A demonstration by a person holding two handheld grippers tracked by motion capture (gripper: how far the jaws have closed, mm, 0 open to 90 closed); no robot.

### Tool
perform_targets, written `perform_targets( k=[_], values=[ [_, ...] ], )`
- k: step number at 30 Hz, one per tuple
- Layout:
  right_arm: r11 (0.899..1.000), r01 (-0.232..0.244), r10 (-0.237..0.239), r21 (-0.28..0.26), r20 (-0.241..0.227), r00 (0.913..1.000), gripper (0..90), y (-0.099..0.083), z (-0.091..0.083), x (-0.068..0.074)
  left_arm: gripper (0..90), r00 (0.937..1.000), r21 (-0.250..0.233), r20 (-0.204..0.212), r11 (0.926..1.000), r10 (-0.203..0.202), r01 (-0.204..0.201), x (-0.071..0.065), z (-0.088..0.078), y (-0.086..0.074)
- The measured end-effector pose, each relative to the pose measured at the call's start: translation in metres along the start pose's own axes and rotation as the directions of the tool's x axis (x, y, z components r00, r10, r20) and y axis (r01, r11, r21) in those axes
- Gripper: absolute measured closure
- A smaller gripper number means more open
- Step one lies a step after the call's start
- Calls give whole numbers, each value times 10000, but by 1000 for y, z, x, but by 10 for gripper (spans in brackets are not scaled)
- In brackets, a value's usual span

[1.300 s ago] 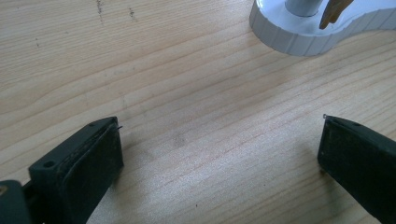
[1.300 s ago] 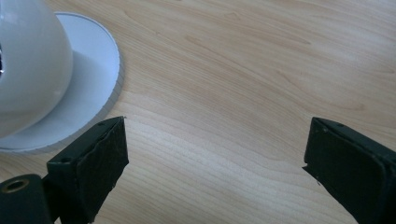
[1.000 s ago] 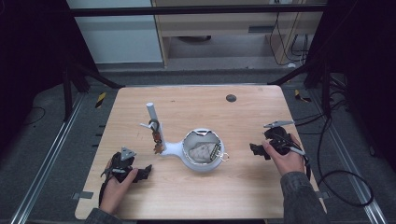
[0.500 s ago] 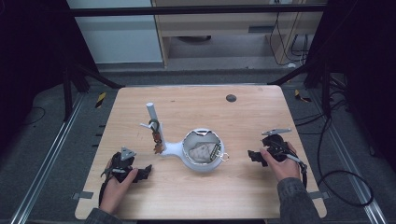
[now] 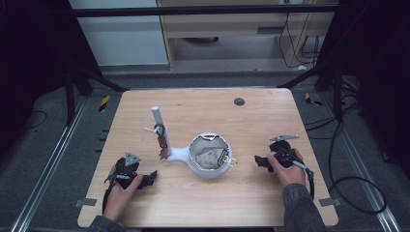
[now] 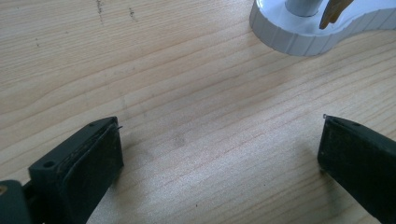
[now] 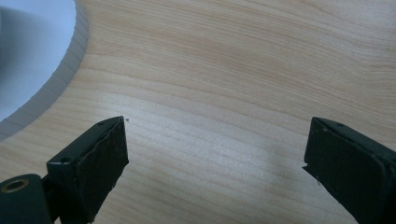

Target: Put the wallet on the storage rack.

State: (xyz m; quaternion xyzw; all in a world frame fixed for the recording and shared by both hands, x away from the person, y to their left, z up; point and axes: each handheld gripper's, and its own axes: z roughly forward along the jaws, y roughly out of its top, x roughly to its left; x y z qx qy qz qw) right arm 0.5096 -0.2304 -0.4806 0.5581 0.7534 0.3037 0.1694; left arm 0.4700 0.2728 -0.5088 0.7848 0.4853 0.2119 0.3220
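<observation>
the right gripper (image 5: pixel 261 163) is seen at the right of the high view, low over the tabletop (image 5: pixel 270 116), jaws spread wide and nothing gripped. in the right gripper view bare wood is framed between the two black pads, and the white rim of the dish (image 7: pixel 56 79) is caught at the upper left edge, near but not touched. the left gripper (image 5: pixel 149 178) is found at the lower left of the high view, likewise released, jaws parted over bare wood. in the left gripper view the round white foot of the stand (image 6: pixel 303 35) is shown at the top right, apart from the jaws.

between the two grippers, at the centre of the high view, the white dish (image 5: pixel 200 170) is set on the tabletop, with crumpled pale contents and a small metal ring at its right rim. a neck joins it to the stand (image 5: pixel 157 118) at its upper left, where an upright white post is hung with small dark trinkets. a dark round spot (image 5: pixel 239 101) is noted toward the upper middle of the tabletop.
</observation>
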Motion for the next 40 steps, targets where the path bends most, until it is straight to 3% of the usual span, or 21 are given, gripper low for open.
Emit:
perform_targets(
  k=[16,26,34,40],
  values=[
    [9994,-324,324,116,61,9995,61,-6,18,0,0,10000,8,6,10000,6,-6,0,0,0],
    [9999,-87,90,-104,361,9993,55,-12,17,-1,0,10000,5,8,10000,13,-13,0,0,0],
    [9966,325,-261,-757,842,9961,49,-22,19,5,0,10000,7,3,10000,54,-54,0,0,0],
    [9927,252,-137,-1175,981,9951,49,-31,16,7,0,10000,9,7,10000,50,-50,0,0,1]
  ],
)
